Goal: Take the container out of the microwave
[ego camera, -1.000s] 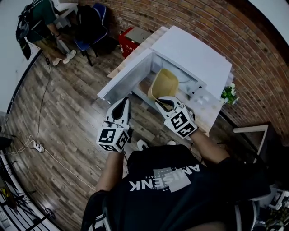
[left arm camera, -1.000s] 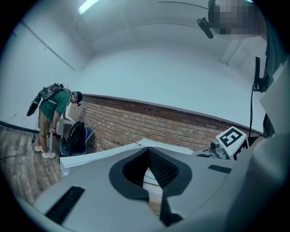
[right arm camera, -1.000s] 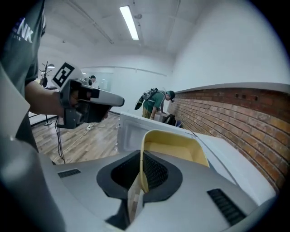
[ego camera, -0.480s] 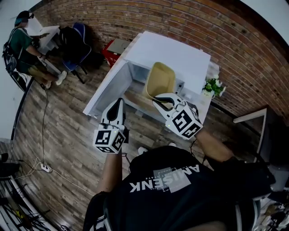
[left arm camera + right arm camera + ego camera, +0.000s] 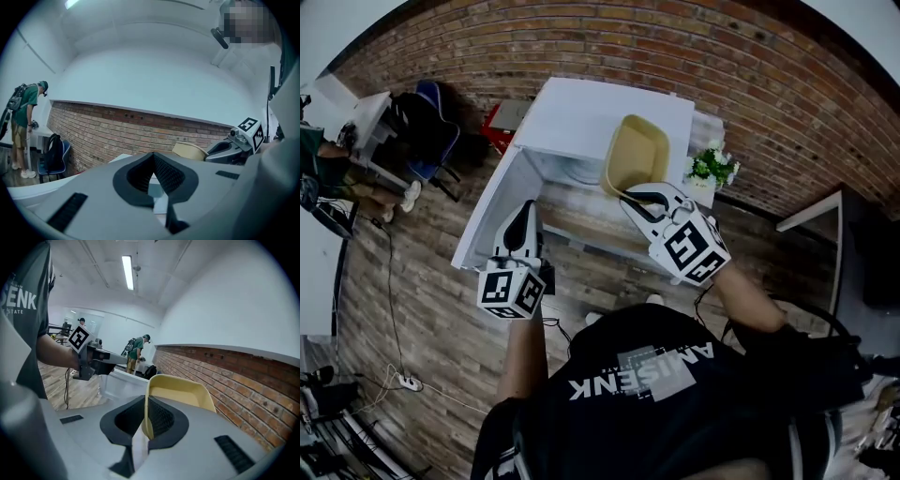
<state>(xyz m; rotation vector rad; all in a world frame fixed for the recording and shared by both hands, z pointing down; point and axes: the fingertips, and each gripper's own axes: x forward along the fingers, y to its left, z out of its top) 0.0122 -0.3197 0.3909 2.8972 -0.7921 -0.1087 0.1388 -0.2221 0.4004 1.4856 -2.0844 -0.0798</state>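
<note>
Pinching the near rim of the yellow container (image 5: 180, 392), the right gripper (image 5: 146, 417) has its jaws drawn narrow on the thin wall. It holds the container tilted on edge, outside the cavity and over the top of the white microwave (image 5: 600, 112). The microwave's door (image 5: 486, 217) stands open at the left. The left gripper (image 5: 153, 160) is empty, jaws together, near that door. A small potted plant (image 5: 711, 167) stands just right of the microwave, by the brick wall (image 5: 769, 75).
</note>
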